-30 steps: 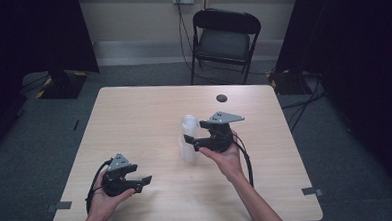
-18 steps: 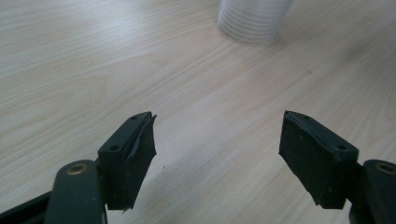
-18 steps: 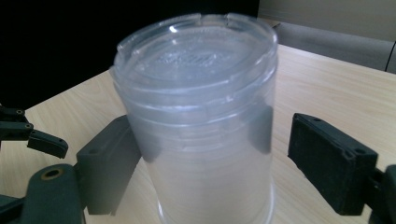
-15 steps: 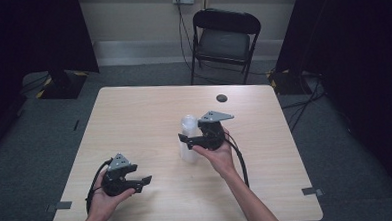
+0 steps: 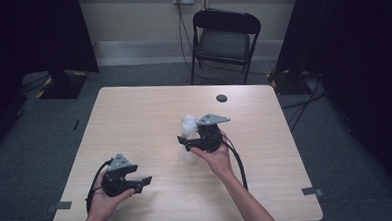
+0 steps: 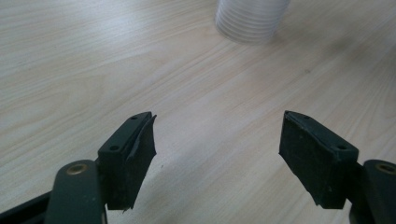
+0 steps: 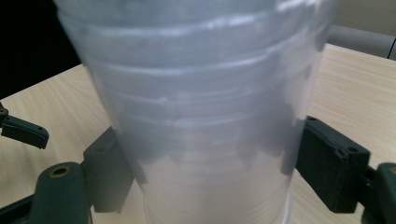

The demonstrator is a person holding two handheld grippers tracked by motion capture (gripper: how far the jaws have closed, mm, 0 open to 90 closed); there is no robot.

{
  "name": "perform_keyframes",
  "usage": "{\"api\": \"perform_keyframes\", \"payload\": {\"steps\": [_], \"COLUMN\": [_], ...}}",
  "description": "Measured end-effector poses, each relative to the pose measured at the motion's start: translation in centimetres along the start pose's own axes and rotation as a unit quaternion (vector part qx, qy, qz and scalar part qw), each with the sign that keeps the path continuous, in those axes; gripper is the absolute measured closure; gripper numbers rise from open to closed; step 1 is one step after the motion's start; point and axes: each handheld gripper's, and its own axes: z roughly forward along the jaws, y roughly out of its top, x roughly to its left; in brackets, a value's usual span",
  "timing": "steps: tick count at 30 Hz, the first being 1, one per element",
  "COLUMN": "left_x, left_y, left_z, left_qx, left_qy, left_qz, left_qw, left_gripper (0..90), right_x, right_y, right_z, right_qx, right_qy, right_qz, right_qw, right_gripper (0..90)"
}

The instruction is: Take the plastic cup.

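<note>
Translucent ribbed cup stack (image 7: 196, 116) between right claw (image 7: 210, 172) pads.

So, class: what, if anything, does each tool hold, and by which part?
The right tool has its jaws either side of the stack of clear cups, low on its side. The left tool holds nothing.

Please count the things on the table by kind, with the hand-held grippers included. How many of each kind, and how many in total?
Hand-held gripper: 2, the left hand-held gripper and the right hand-held gripper
Stack of clear plastic cups: 1
Small dark round object near the far edge: 1
Total: 4
</note>
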Motion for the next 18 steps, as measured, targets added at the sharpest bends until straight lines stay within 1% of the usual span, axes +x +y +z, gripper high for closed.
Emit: {"api": "perform_keyframes", "payload": {"steps": [2, 3, 4, 8, 9, 10, 11, 15, 18], "left_x": [0.02, 0.02, 0.04, 0.05, 0.03, 0.03, 0.06, 0.05, 0.06], "left_y": [0.01, 0.01, 0.0, 0.0, -0.01, -0.01, 0.0, 0.01, 0.0], "left_z": [-0.02, -0.02, -0.03, -0.02, -0.04, -0.04, -0.01, 0.02, 0.0], "left_qx": [0.002, 0.002, 0.001, 0.001, -0.001, -0.001, 0.002, 0.002, 0.001], "left_qy": [0.0, 0.0, 0.0, 0.0, 0.0, 0.0, 0.001, 0.0, 0.002], "left_qz": [0.0, 0.0, -0.001, -0.001, -0.001, -0.001, -0.001, 0.0, -0.001], "left_qw": [1.0, 1.0, 1.0, 1.0, 1.0, 1.0, 1.0, 1.0, 1.0], "left_gripper": [26.7, 26.8, 26.7, 26.8, 26.7, 26.8, 26.7, 26.7, 26.7], "right_x": [0.17, 0.17, 0.29, 0.16, 0.07, 0.07, 0.11, 0.23, 0.11], "right_y": [0.01, 0.01, 0.07, 0.04, 0.0, 0.0, 0.02, 0.08, 0.09], "right_z": [-0.12, -0.12, -0.17, 0.04, 0.08, 0.08, 0.06, 0.02, 0.0], "right_qx": [-0.014, -0.014, -0.021, -0.014, -0.012, -0.012, -0.011, -0.014, -0.016], "right_qy": [-0.001, -0.001, -0.004, -0.002, -0.001, -0.001, 0.001, -0.003, -0.002], "right_qz": [-0.005, -0.005, -0.009, -0.008, -0.002, -0.002, -0.006, -0.009, -0.005], "right_qw": [0.9999, 0.9999, 0.9997, 0.9999, 0.9999, 0.9999, 0.9999, 0.9999, 0.9999], "right_gripper": [24.3, 24.3, 25.1, 25.1, 26.4, 26.4, 29.1, 29.9, 30.1]}}
